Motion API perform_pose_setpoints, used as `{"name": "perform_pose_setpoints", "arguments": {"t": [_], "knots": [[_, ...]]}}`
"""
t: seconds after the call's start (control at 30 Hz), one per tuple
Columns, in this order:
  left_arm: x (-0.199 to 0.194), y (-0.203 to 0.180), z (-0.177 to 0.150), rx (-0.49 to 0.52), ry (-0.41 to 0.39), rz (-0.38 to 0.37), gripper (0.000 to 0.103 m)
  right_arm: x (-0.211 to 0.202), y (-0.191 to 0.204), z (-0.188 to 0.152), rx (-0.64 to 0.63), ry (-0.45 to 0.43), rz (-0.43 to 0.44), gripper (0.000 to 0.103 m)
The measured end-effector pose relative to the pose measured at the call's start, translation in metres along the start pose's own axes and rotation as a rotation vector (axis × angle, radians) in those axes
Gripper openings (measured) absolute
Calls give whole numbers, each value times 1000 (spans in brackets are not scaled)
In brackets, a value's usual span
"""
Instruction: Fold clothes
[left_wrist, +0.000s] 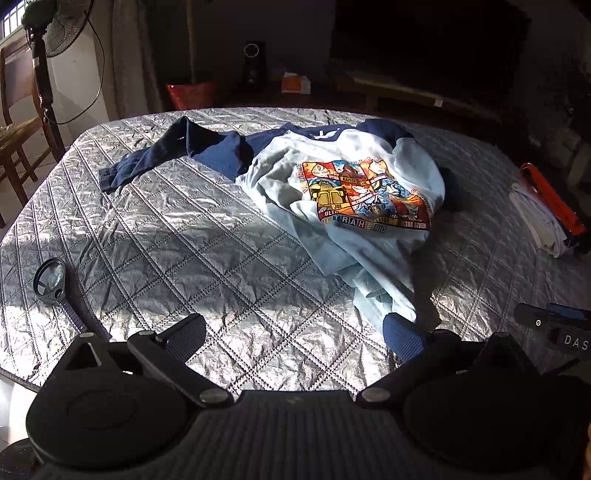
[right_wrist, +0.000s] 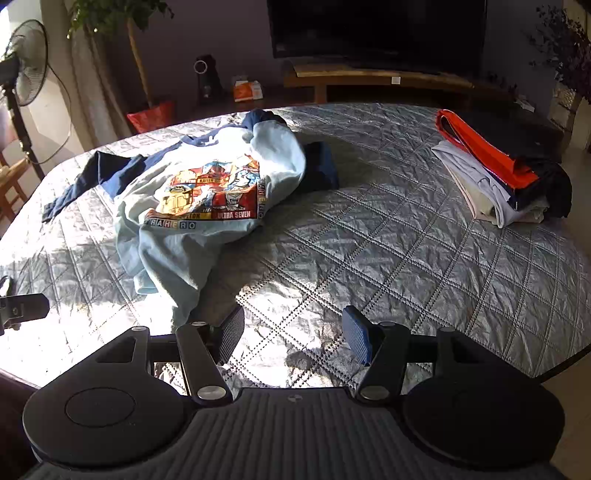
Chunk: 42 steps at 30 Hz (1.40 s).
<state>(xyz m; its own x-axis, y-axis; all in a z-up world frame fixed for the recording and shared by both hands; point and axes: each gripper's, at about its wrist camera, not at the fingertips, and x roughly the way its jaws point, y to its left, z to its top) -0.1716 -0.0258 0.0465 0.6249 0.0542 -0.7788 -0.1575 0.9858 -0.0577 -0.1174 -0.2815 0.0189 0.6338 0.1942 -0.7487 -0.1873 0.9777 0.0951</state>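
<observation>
Both grippers, left and right, are held spread and empty; a rumpled shirt lies unfolded mid-frame, folded clothes stacked upper right.

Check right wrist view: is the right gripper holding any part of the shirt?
No. The right gripper is open over bare quilted cover, and the shirt lies off to its left.
</observation>
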Motion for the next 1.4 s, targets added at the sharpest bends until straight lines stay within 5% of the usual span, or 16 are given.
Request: {"name": "perform_pose_setpoints", "arguments": {"t": [0.63,0.8,0.93,1.03,1.1,1.17,1.4], "knots": [[3,5,4,-6,4,13,102,-1,9,-2,-55,3,7,69],[10,27,22,-65,-6,42,102,-6,25,-1,-103,-21,85,69],[21,47,41,-73,-23,103,102,-3,72,-3,-258,-80,181,79],[33,66,58,-97,-25,132,102,15,110,-7,-391,-78,217,73],[39,80,67,-134,-28,134,102,33,129,-7,-442,-49,227,56],[47,92,75,-164,-26,137,102,46,142,-7,-475,-38,234,51],[70,109,88,-223,-4,94,102,87,152,-3,-532,-17,194,54]]}}
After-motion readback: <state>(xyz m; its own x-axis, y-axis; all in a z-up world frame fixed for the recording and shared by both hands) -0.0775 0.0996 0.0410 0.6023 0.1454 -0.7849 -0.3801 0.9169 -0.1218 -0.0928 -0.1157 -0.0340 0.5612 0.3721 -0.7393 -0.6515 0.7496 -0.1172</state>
